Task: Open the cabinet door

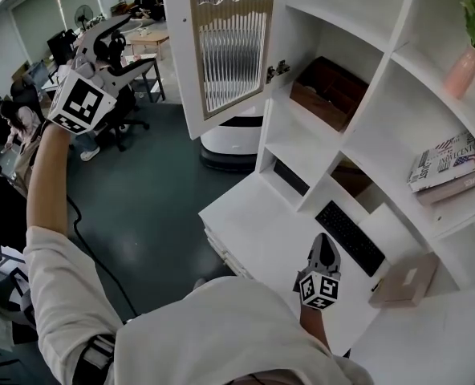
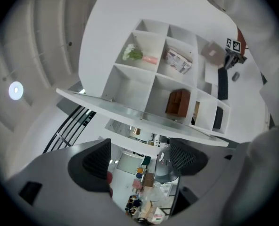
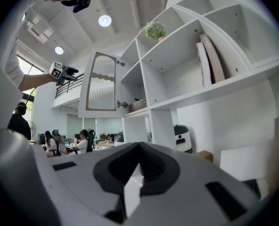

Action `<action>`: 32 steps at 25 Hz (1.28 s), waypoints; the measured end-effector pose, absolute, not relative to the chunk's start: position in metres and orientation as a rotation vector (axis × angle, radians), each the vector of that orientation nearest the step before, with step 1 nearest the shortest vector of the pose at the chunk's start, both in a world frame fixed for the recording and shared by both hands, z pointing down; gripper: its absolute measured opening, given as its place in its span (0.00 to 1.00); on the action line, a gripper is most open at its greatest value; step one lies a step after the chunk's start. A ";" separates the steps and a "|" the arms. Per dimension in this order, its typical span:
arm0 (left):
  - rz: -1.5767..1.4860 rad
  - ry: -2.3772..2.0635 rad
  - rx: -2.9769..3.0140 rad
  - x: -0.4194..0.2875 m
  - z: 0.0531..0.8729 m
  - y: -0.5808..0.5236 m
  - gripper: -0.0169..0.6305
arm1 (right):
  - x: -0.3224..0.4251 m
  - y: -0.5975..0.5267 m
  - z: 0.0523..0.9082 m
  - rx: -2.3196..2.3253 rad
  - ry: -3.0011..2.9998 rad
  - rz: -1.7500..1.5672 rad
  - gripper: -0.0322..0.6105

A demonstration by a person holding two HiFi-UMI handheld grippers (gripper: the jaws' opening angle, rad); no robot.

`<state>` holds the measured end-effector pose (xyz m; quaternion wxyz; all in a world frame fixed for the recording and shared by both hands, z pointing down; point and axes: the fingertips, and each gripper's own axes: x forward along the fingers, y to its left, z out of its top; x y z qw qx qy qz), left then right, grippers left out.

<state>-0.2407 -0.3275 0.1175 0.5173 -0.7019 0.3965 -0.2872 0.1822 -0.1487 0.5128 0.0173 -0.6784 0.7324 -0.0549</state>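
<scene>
The cabinet door (image 1: 229,46), white-framed with a ribbed glass panel, stands swung wide off the left edge of the shelf unit (image 1: 358,127). Its hinge side is beside the compartment that holds a brown wooden box (image 1: 327,91).

You hold your left gripper (image 2: 139,159) raised to the left of the door, apart from it. Its own view shows the 2 jaws spread with nothing between them, only a distant office beyond. That view also looks past a long white slab seen edge-on, apparently the door, toward the shelf compartments.

Your right gripper (image 1: 324,245) hangs low over the white desk (image 1: 253,223), near a black keyboard (image 1: 350,237) and a tan box (image 1: 403,281). Its own view shows the jaws pressed together and empty. Looking up from below, it also shows the glass of the door face-on, with your left gripper held up to its left, a spacing the head view flattens.

The head view shows a pink vase (image 1: 464,69) with a green plant on an upper shelf. Some books (image 1: 446,165) lie one shelf lower, and a white rounded machine (image 1: 233,139) stands on the floor under the door.
</scene>
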 end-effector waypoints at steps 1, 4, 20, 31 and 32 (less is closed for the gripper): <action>-0.654 0.975 -1.729 -0.242 0.117 -0.323 0.61 | 0.182 -0.149 0.512 -2.104 2.280 -0.169 0.05; -0.569 1.039 -1.836 -0.247 0.119 -0.314 0.61 | 0.180 -0.149 0.511 -2.096 2.289 -0.167 0.05; -0.270 1.348 -2.169 -0.257 0.167 -0.286 0.61 | 0.173 -0.154 0.489 -2.050 2.326 -0.079 0.05; -0.170 1.491 -2.283 -0.266 0.215 -0.273 0.61 | 0.168 -0.168 0.454 -2.003 2.344 0.045 0.05; -0.160 1.504 -2.294 -0.267 0.220 -0.271 0.61 | 0.166 -0.169 0.452 -1.999 2.348 0.055 0.05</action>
